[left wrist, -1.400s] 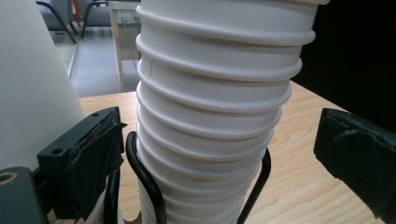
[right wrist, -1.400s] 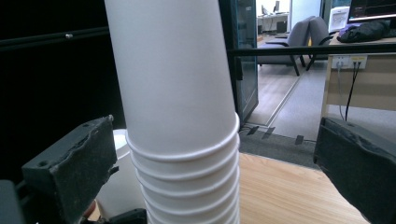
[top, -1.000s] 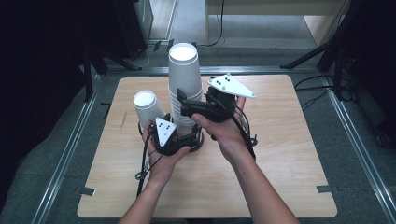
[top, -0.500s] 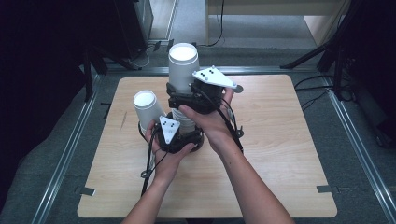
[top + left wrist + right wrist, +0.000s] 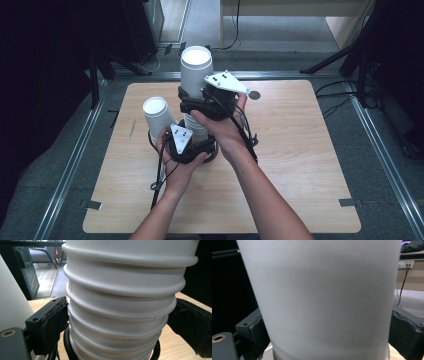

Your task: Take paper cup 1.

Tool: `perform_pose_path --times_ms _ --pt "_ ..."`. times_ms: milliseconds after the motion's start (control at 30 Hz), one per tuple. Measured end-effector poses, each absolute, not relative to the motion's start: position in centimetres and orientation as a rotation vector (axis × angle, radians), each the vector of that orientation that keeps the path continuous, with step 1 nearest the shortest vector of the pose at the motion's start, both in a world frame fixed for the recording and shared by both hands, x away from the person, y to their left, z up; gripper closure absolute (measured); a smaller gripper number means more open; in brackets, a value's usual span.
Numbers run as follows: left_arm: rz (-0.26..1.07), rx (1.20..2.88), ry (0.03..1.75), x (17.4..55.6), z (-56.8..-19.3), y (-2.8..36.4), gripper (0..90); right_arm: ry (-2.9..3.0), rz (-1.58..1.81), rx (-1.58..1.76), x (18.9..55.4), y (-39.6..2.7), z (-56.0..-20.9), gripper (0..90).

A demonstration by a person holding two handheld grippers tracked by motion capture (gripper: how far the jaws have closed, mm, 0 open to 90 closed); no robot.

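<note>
Both pairs of tongs are clamped around one tall stack of white paper cups [image 5: 196, 95]. Low down, the left gripper [image 5: 192, 142] has its jaws on either side of the stack's ribbed lower part, where the rolled rims crowd one above another; in the left gripper view the black pads [image 5: 53, 322] lie against those rims [image 5: 120, 315], and the jaws have just been closing with the stack between them. Higher up, the right gripper [image 5: 192, 100] takes the smooth wall of the top cup [image 5: 324, 297], its pads touching both flanks in the right gripper view; these jaws too have just been closing, the cup between them. Neither pair is closed far, since the cups fill the gap.

That stack stands upright near the middle of the wooden table [image 5: 300, 165], its long axis vertical, the open mouth of the top cup [image 5: 196, 56] facing up. Just beside it, on the person's left, a second, shorter cup [image 5: 156, 116] stands with its mouth up too, leaning slightly away; whether it touches the stack I cannot tell. Cables [image 5: 160, 175] trail from the grippers back along the forearms. A small dark disc [image 5: 255, 94] lies on the table behind the right hand [image 5: 220, 132].
</note>
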State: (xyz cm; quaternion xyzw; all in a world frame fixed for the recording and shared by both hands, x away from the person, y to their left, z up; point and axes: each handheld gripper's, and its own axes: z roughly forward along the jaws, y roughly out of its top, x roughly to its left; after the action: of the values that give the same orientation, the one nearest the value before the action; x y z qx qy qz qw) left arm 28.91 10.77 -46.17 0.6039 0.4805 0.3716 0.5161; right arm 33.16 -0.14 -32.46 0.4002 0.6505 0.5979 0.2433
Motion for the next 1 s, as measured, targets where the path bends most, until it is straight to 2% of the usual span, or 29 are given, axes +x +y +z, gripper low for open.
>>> perform_pose_path --times_ms 1000 --pt "0.872 1.443 1.156 28.9 -46.3 10.9 5.2 1.64 1.678 1.019 32.3 -0.5 -28.2 11.9"
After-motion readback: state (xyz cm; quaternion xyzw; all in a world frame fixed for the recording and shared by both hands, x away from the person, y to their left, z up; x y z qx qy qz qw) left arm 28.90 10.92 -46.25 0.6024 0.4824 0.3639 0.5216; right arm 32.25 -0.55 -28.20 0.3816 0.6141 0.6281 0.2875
